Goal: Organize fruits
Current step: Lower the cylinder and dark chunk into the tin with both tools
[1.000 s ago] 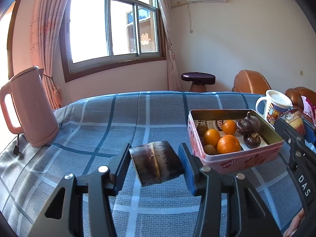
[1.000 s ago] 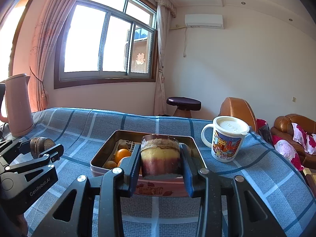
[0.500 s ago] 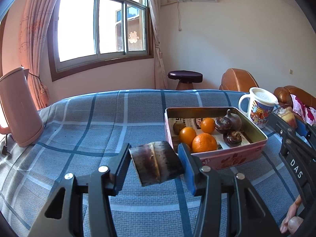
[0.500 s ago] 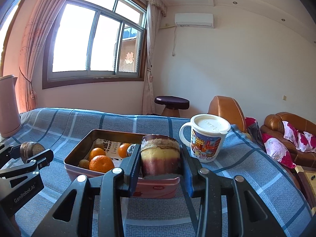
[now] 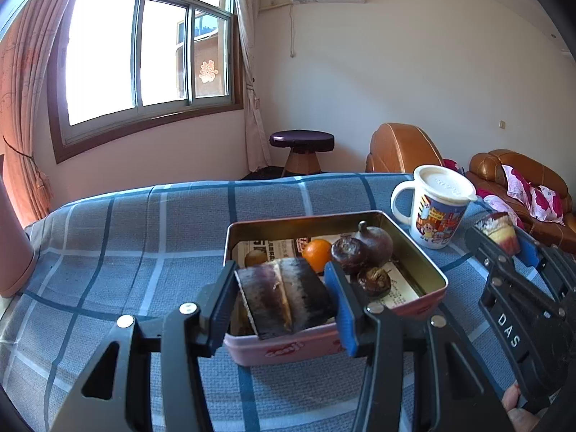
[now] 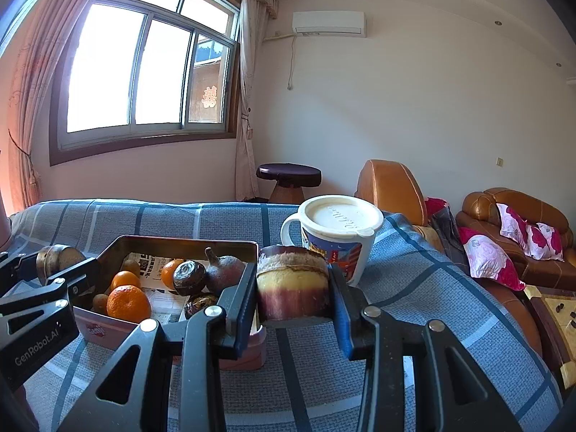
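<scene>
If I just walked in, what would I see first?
Probably the two grippers: the left gripper clamps a dark sugarcane chunk over the near edge of the pink tin, and the right gripper clamps a purple-and-yellow cane piece just right of it. Bright oranges sit in the tin, and a lidded cartoon mug stands behind on the blue checked cloth.

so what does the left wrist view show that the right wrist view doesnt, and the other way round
Only the left wrist view: the left gripper head-on, clamping a dark sugarcane piece above the tin's near edge, and a pink kettle at the frame's left edge.

Only the right wrist view: the right gripper head-on, gripping a yellow-and-purple sugarcane piece, and the big orange near the tin's front.

Both: the fruit tin, lidded mug, plaid cloth and stool.
</scene>
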{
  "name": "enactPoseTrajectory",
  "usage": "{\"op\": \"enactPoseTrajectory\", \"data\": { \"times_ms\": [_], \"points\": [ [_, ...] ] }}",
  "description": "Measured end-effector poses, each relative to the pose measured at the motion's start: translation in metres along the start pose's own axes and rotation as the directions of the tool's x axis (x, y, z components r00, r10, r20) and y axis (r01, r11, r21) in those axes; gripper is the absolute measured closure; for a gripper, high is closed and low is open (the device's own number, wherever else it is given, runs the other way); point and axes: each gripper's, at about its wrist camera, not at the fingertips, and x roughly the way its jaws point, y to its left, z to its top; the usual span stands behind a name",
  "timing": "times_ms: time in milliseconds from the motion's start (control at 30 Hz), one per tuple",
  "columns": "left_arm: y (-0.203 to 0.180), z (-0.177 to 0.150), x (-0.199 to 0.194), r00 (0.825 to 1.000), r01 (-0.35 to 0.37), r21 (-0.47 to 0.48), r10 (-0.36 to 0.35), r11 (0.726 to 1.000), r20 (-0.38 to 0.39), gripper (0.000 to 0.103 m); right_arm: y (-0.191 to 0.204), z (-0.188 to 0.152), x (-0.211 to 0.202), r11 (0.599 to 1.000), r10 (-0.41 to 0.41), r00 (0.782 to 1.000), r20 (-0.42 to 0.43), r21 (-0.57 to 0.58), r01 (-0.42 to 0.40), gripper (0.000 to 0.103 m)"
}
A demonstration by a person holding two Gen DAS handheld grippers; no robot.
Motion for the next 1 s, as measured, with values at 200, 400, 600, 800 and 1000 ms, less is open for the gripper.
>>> {"op": "enactPoseTrajectory", "data": {
  "times_ms": [200, 400, 600, 800, 1000],
  "points": [
    [-0.004, 0.015, 0.022, 1.000, 0.001, -0.012, -0.001, 1.000, 0.000, 0.052, 0.002, 0.022, 0.022, 0.998, 0.036, 0.999, -0.030, 0.048, -0.034, 0.063],
    [0.006, 0.023, 0.048, 0.999, -0.036, -0.041, 0.035, 0.999, -0.031, 0.052, 0.026, 0.024, 0.052, 0.996, 0.079, 0.995, -0.062, 0.049, -0.076, 0.063],
    [0.017, 0.022, 0.072, 0.996, -0.059, -0.063, 0.055, 0.996, -0.071, 0.052, 0.036, 0.019, 0.065, 0.994, 0.108, 0.990, -0.091, 0.018, -0.107, 0.063],
    [0.011, 0.016, 0.088, 0.992, -0.049, -0.045, 0.044, 0.998, -0.116, 0.052, 0.047, 0.022, 0.078, 0.990, 0.136, 0.983, -0.120, -0.007, -0.138, 0.063],
    [0.014, 0.016, 0.096, 0.986, -0.054, -0.063, 0.044, 0.997, -0.160, 0.053, 0.054, 0.021, 0.086, 0.983, 0.169, 0.972, -0.165, -0.043, -0.178, 0.063]
  ]
}}
